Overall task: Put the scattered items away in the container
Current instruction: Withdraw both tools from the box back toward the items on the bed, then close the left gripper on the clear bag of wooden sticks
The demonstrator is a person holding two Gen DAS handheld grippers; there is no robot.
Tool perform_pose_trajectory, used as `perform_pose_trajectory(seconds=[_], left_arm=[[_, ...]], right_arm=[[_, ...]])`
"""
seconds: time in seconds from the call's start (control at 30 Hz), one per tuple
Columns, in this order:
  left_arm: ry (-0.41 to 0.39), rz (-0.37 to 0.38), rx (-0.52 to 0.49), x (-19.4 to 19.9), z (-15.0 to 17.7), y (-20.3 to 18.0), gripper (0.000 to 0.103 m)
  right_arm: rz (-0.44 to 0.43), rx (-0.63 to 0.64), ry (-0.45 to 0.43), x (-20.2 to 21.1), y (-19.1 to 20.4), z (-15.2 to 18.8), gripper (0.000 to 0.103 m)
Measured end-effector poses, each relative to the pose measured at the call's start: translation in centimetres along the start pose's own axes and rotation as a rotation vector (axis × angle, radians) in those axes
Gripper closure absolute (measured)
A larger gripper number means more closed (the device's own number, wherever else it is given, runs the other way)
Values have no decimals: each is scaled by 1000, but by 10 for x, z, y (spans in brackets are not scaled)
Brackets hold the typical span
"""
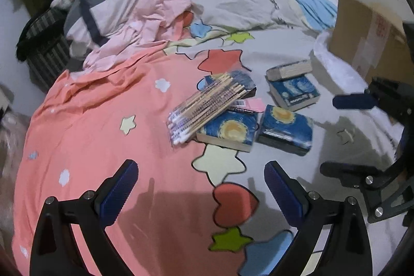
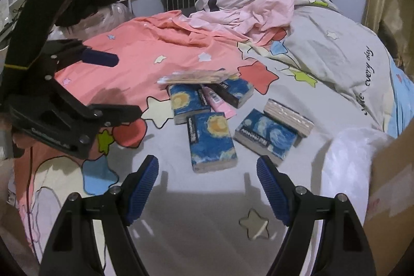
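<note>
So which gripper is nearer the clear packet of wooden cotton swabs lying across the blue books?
Left, probably. The left gripper hangs open over the bedsheet just short of the clear swab packet. The right gripper is open too, with a blue starry-cover book between it and the packet.

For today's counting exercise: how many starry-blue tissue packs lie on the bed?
5. One under the swab bag, one left of it, one nearest the right gripper, one to its right, and one behind that, showing its pale side. More may be hidden.
</note>
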State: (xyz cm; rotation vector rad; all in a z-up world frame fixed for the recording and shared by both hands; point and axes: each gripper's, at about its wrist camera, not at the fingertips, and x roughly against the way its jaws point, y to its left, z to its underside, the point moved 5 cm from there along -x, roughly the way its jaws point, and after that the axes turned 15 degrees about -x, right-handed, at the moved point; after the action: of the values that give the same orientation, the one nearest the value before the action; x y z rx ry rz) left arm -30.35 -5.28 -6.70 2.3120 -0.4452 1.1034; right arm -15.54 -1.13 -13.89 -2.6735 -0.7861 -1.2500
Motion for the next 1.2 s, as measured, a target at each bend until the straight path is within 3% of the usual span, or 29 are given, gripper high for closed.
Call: perform_pose_trajectory(seconds=[0.3, 0.5, 0.93, 1.2], left_arm=[[-8, 7, -82, -31, -18, 15, 3], [7, 50, -124, -54, -24, 18, 3], [-22, 122, -239, -65, -46, 20, 3], [-21, 329, -160, -89, -54, 24, 0]], right_arm=[[24, 62, 28, -24, 5, -3, 28], [-9, 56, 85, -41, 2, -1, 28], [-43, 31, 100, -57, 1, -2, 28], [-65, 21, 89, -60, 4, -4, 28]])
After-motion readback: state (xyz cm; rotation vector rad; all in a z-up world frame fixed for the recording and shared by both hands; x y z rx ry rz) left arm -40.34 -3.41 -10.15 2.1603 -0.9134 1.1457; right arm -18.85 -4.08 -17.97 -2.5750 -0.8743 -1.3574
